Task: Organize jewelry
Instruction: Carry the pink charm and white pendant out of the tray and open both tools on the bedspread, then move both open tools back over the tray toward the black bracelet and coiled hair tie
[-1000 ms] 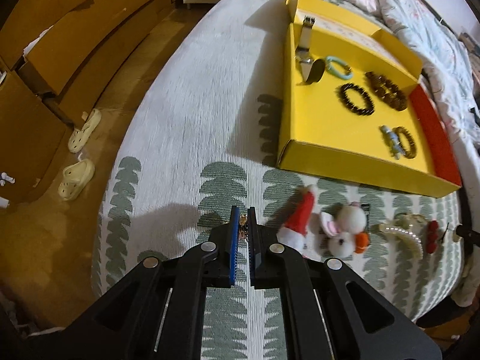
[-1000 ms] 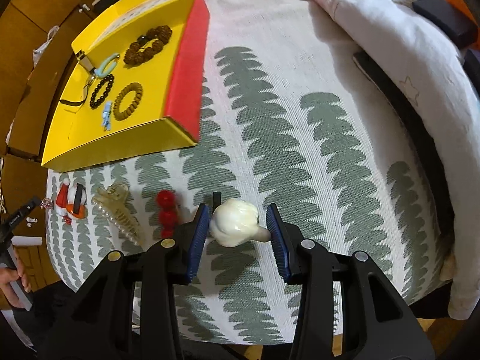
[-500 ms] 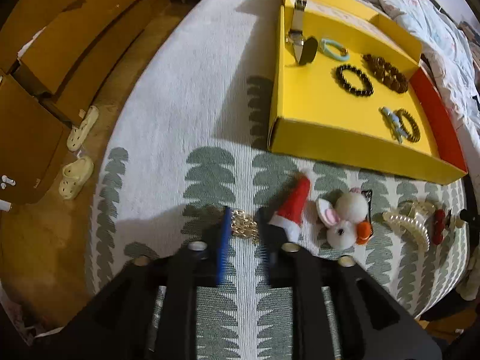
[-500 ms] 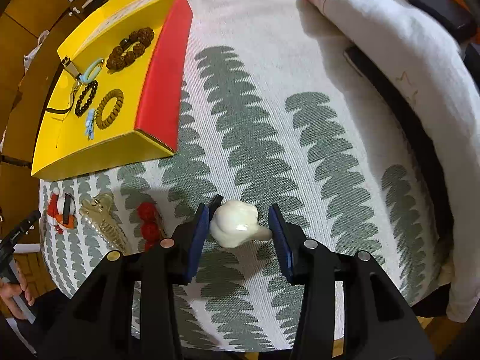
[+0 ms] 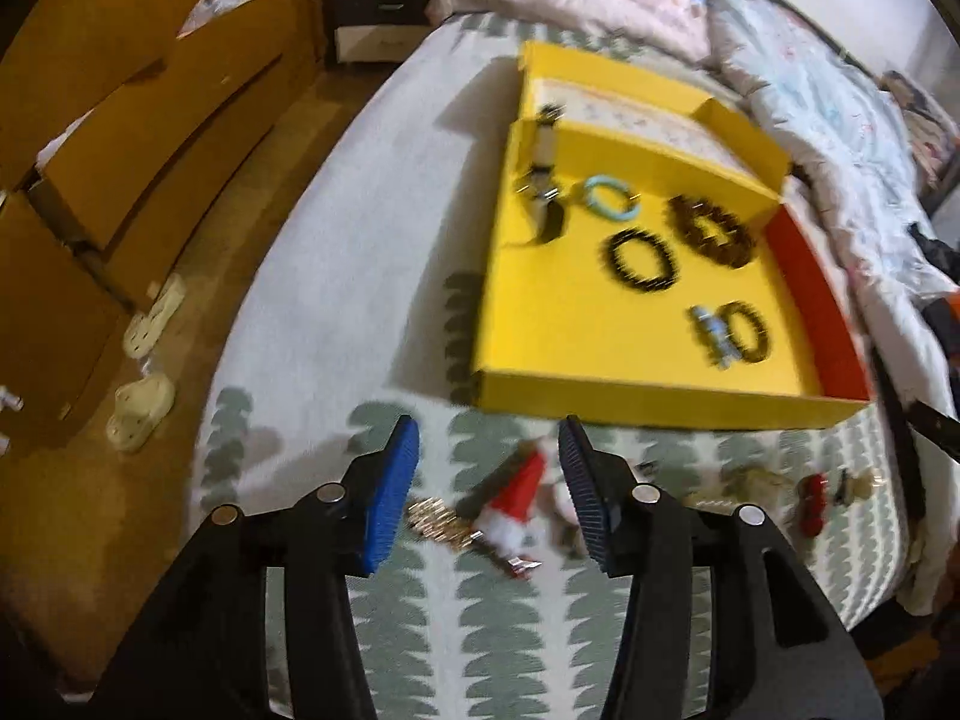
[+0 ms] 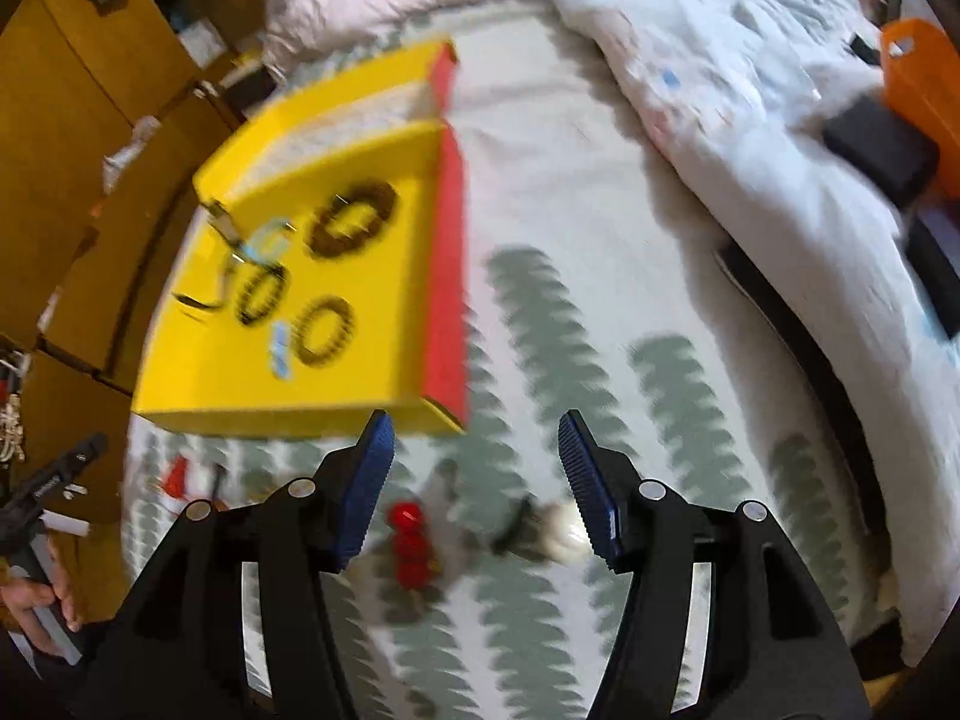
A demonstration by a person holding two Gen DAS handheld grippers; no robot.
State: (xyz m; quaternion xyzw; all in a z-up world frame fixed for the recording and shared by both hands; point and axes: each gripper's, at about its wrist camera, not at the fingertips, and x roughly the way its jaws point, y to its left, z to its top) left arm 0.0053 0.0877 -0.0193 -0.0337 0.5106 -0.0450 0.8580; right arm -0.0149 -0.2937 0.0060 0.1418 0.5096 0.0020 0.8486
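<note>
A small gold chain piece (image 5: 433,525) is lying on the leaf-patterned bedspread (image 5: 360,276) in the lower middle of the left wrist view, just right of the left blue pad and touching neither pad. The left gripper (image 5: 487,501) is standing about half open with nothing in its grasp, its jaws having just been opening. Beside the chain a red and white Santa-hat clip (image 5: 517,507) is lying between the pads, also untouched. To the right a blurred pearl claw clip (image 5: 750,483) and a red bead clip (image 5: 813,504) are resting in the same row.

In the right wrist view a cream shell-shaped clip (image 6: 555,531) is sitting low in the frame against the inner edge of the right pad, too blurred to tell if they are touching. The right gripper (image 6: 474,480) is gaping wide and holding nothing, its jaws having just been opening too. The red bead clip is lying near its left pad.

Above both grippers a yellow tray (image 5: 540,324) with a red side wall is sitting on the bedspread, carrying a dark bead bracelet (image 5: 642,258), a chunky brown bracelet (image 5: 711,228), a smaller brown bracelet (image 5: 747,333), a light blue ring (image 5: 609,198) and a metal clip (image 5: 543,180). A rumpled quilt (image 6: 690,60) is filling the upper right. At the lower left edge of the right wrist view a person's hand (image 6: 36,606) is gripping a handle
</note>
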